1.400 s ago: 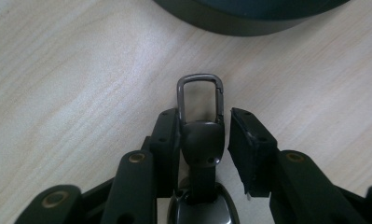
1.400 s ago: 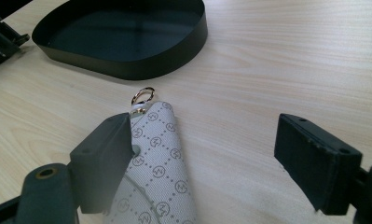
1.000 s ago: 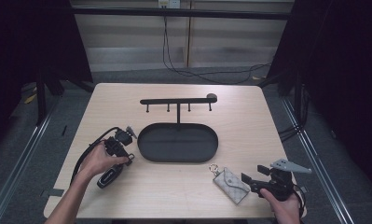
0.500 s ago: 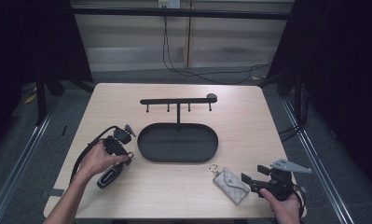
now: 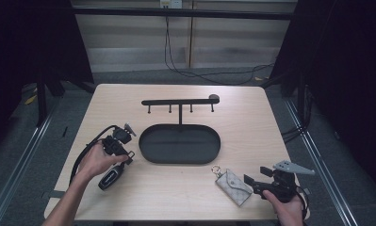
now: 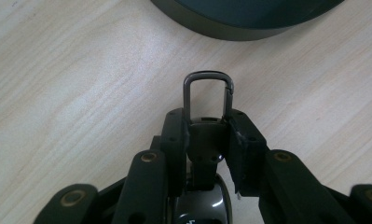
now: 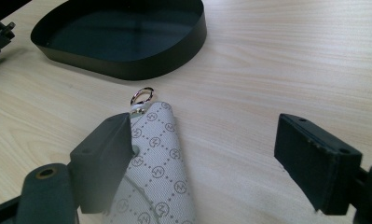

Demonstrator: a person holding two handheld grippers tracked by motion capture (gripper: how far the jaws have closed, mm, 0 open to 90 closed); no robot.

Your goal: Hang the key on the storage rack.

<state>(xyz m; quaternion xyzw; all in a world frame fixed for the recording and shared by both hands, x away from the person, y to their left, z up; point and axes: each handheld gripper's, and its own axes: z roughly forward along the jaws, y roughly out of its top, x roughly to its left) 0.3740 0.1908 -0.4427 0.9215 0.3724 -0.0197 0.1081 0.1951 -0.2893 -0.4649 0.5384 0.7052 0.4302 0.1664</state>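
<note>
- Table [image 5: 251, 113] — pale wood, centre of the high view.
- Tray [image 5: 180, 143] — dark oval, mid-frame, with a hook rack [image 5: 180, 101] standing just behind it.
- Left gripper [image 5: 121, 143] — left of the tray; jaws pinched on the key fob [image 6: 207, 140], whose metal loop sticks out past the pads in the left gripper view.
- Right gripper [image 5: 251, 181] — lower right; jaws spread wide.
- Pouch [image 5: 232, 184] — patterned grey, flat on the table at lower right, one pad [image 7: 106, 156] against its edge.
</note>
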